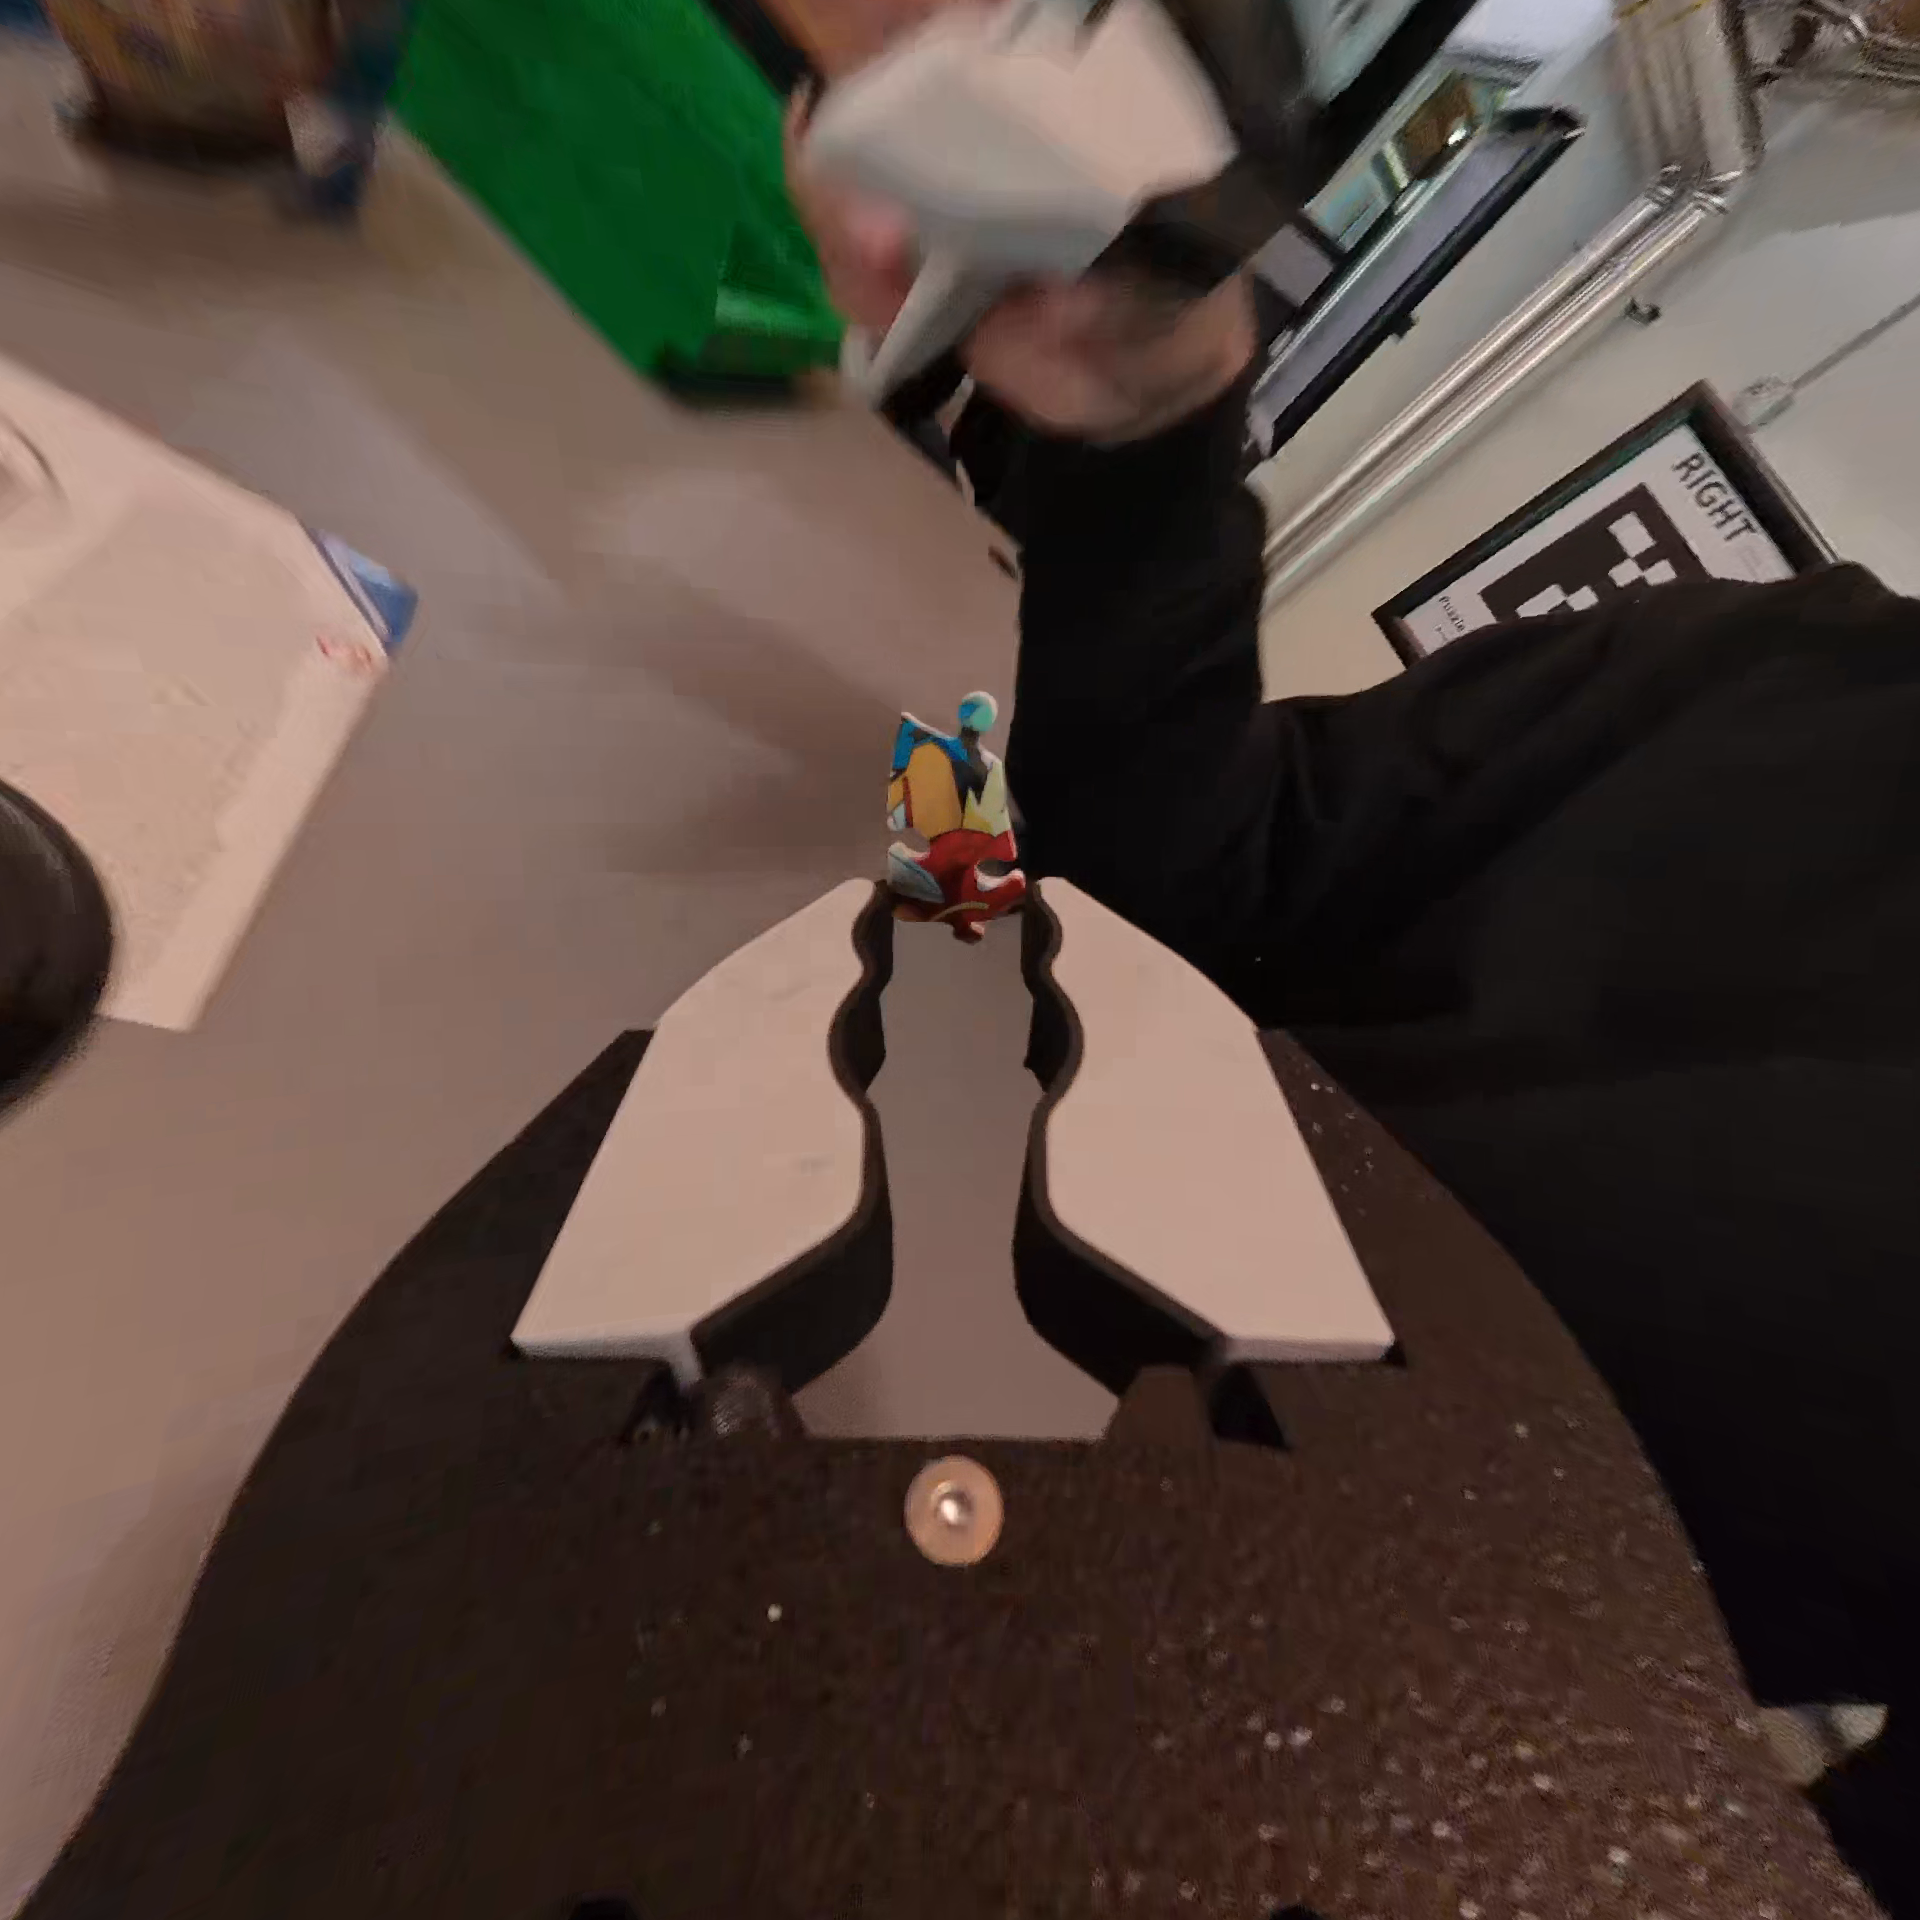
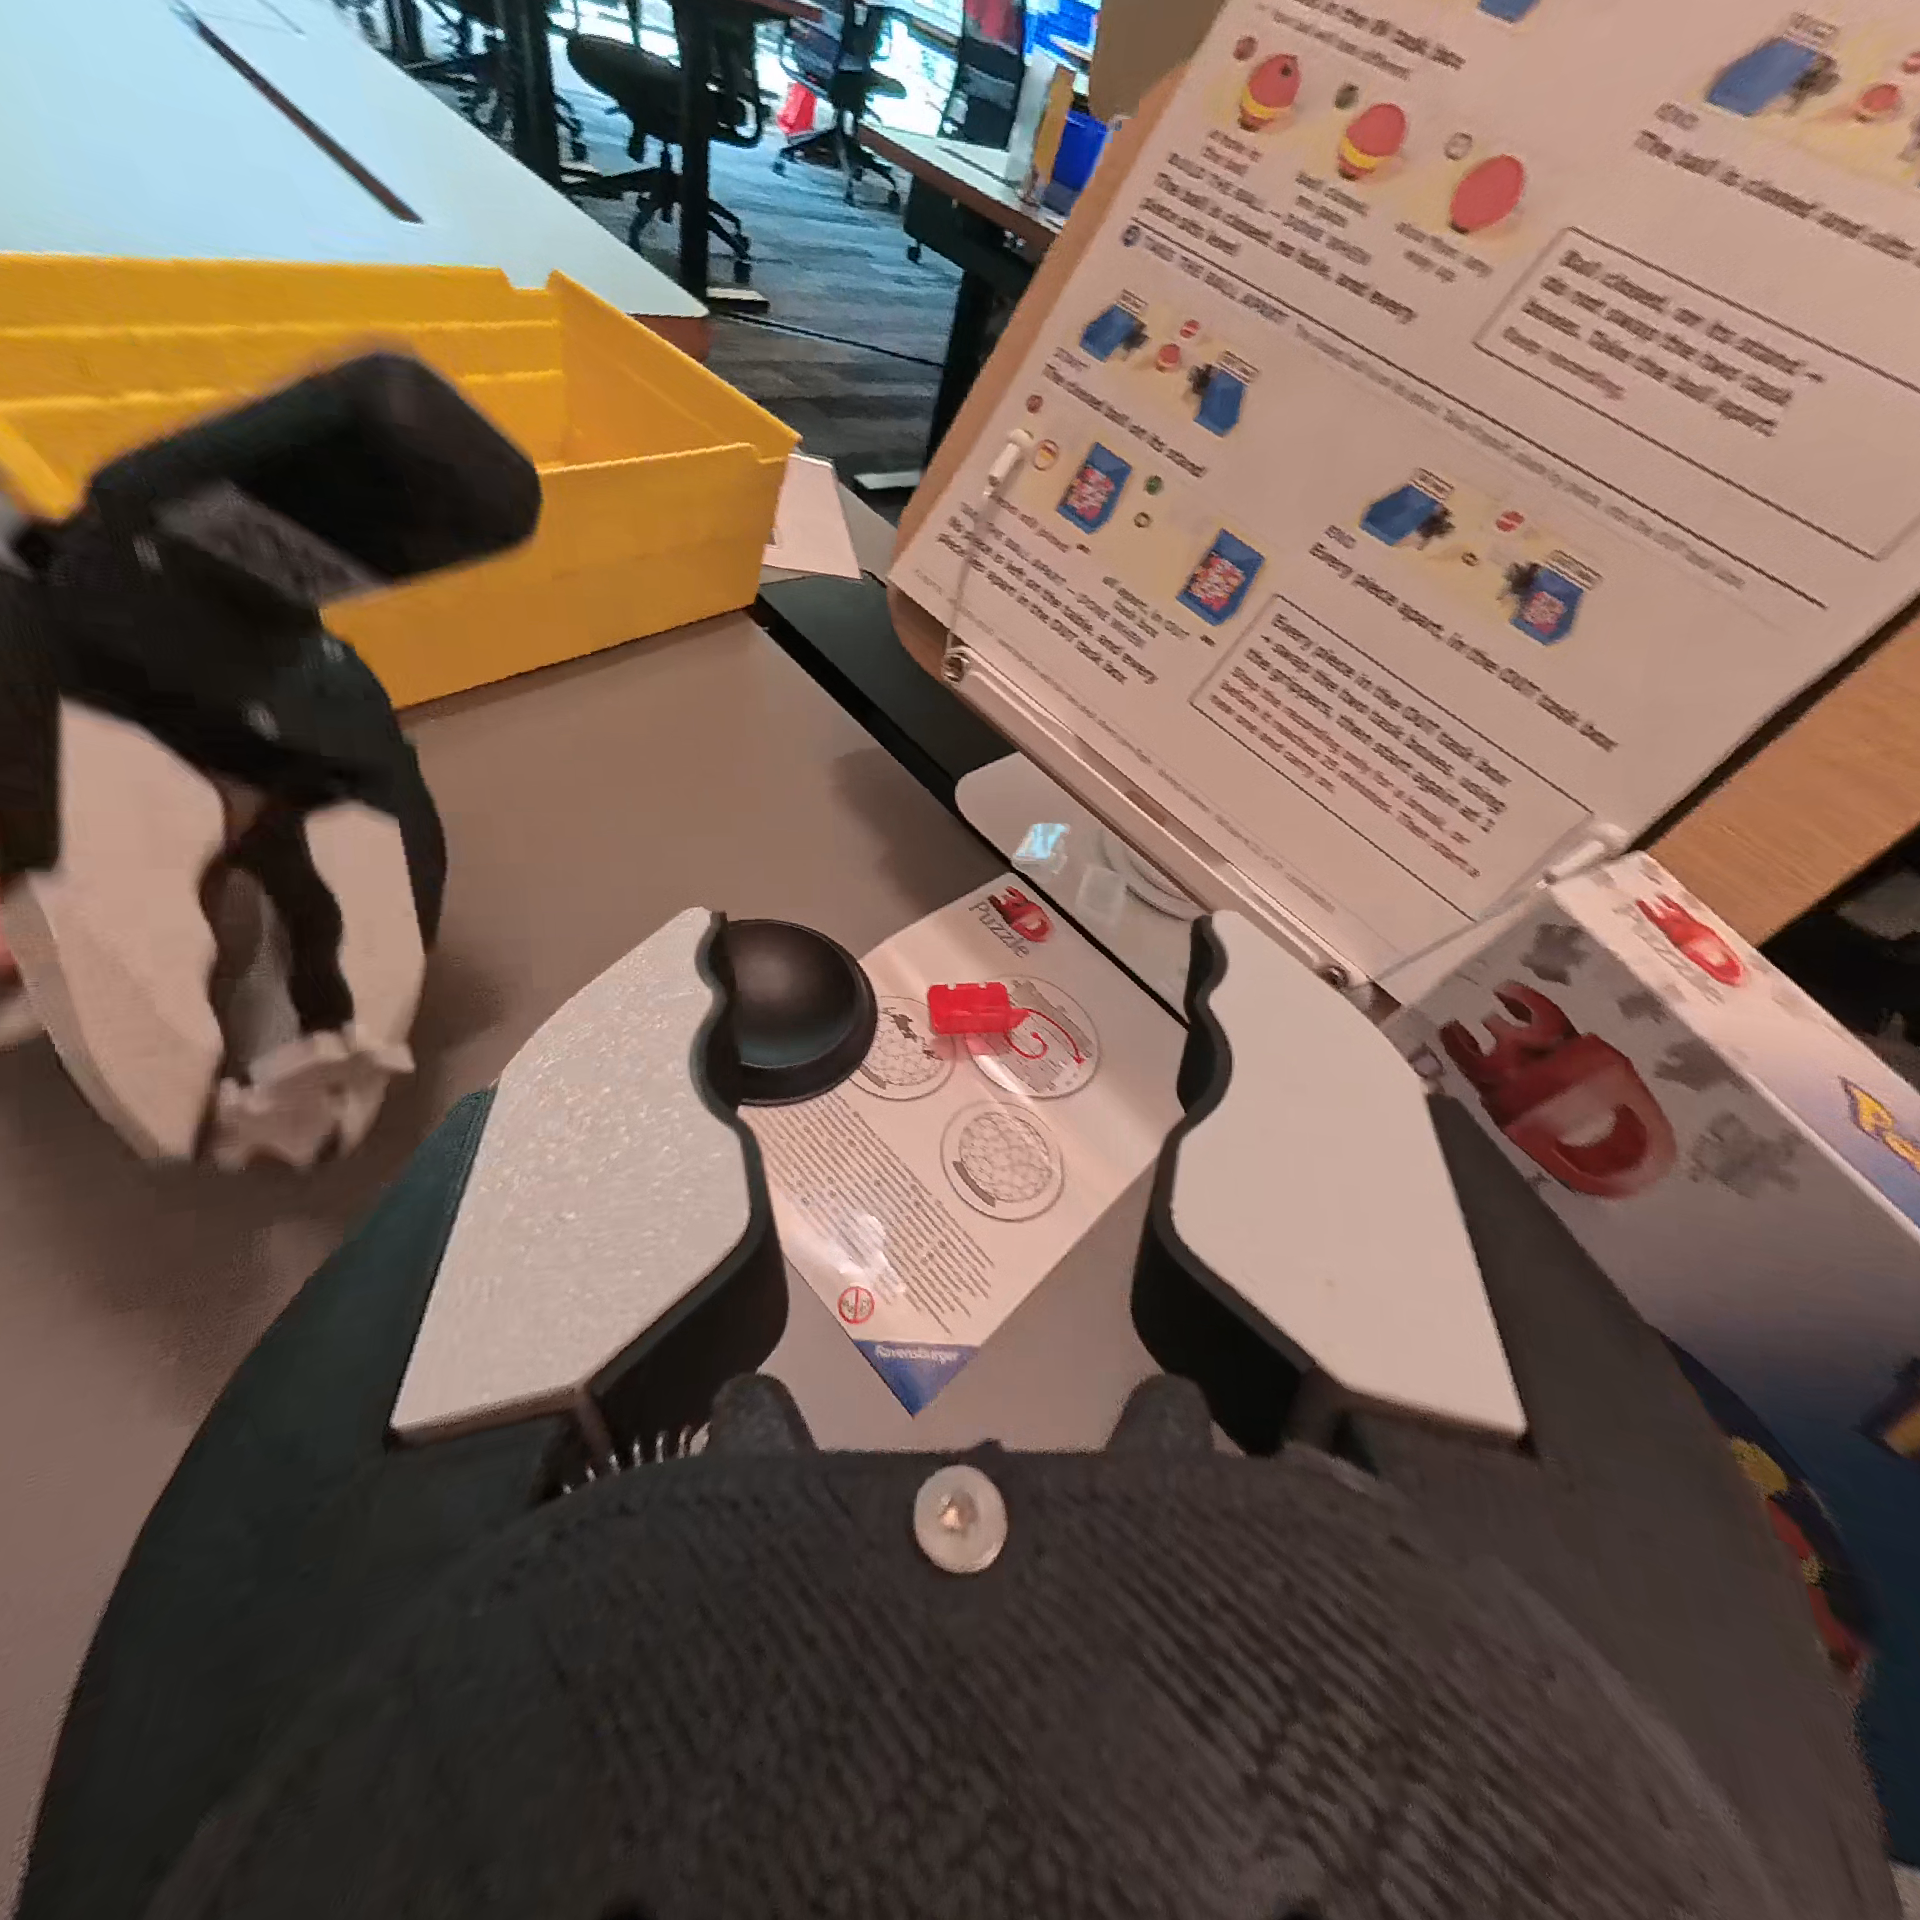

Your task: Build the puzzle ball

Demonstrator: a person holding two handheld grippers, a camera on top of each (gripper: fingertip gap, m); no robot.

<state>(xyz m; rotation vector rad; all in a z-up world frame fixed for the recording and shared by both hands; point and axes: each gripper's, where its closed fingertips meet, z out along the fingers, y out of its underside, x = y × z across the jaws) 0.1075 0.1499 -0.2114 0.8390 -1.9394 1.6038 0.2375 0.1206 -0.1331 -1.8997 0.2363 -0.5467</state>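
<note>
Left hand-held gripper [image 1: 954,894] pinches one puzzle piece [image 1: 951,821] at its fingertips; right hand-held gripper [image 2: 954,935] wide open, empty, above one black stand [image 2: 795,1013] on the counter [image 2: 623,790].

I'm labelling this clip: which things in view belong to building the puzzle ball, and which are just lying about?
Job:
left claw gripping joined puzzle pieces
right claw, open
black dome stand
instruction leaflet
puzzle box

Lying about:
yellow bin
green crate
</note>
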